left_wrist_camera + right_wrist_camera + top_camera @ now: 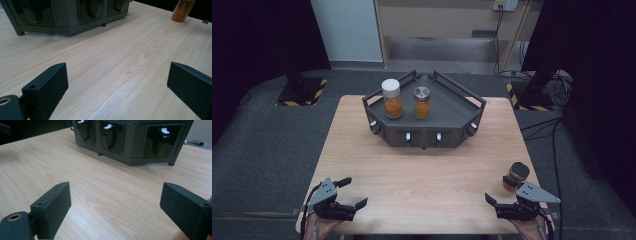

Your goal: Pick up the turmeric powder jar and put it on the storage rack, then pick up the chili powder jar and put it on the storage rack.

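Brown-lidded jar (516,176) just beyond right gripper (497,192), apart; jaws wide.

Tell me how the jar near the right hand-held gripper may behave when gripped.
The jar looks like smooth glass, so probably stiff, slippery and breakable. It stands upright near the table edge, so a sideways nudge might tip it off.

Two black claws (351,192) (497,189), flat rectangular jaws, grey three-cornered top plates, trailing cables
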### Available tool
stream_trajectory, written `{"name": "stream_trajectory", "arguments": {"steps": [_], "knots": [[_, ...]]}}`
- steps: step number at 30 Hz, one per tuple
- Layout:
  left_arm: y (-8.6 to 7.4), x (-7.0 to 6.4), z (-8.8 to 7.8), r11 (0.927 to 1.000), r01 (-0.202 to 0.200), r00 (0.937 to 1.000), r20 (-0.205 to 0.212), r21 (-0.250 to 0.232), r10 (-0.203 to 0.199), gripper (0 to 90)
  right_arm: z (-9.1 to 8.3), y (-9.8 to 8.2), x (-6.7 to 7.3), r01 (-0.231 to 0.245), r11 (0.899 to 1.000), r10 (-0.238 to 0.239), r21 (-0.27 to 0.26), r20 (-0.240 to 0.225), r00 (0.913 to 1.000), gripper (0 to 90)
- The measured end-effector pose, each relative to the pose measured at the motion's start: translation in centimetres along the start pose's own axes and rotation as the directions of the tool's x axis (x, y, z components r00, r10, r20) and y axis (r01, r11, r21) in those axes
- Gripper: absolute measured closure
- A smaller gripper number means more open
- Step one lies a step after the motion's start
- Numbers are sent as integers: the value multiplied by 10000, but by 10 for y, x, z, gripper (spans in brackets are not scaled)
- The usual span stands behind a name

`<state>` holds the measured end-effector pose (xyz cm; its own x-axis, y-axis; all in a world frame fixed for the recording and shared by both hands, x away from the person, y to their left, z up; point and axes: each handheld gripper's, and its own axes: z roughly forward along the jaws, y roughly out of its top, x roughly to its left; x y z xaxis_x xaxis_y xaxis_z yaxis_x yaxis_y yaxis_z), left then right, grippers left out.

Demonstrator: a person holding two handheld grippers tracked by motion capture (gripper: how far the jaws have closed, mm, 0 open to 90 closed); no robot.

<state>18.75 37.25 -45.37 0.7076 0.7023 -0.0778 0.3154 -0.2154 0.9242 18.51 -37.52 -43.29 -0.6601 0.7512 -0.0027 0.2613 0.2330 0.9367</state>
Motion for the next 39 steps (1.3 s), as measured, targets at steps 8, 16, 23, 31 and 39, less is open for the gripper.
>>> {"name": "stream_trajectory", "arguments": {"steps": [8, 16, 23, 31, 39], "knots": [[0, 0, 0, 10000, 21, 10000, 2, -15, -21, 26, 0, -1, -1, -32, 10000, 32, -52, -8, 10000, 101], [0, 0, 0, 10000, 16, 10000, 10, -39, -16, 26, -1, -1, -1, -45, 10000, 45, -84, 2, 10000, 101], [-1, 0, 0, 10000, -6, 10000, 40, -59, 6, 27, -1, -1, 0, -25, 10000, 25, -81, 8, 10000, 101], [-1, 1, 0, 10000, -11, 10000, 60, -68, 11, 28, -2, -1, 0, -18, 9999, 19, -99, 40, 10000, 101], [0, 0, 0, 10000, -20, 10000, 65, -53, 20, 28, -1, 0, 2, 38, 10000, -38, -89, 74, 10000, 99]]}}
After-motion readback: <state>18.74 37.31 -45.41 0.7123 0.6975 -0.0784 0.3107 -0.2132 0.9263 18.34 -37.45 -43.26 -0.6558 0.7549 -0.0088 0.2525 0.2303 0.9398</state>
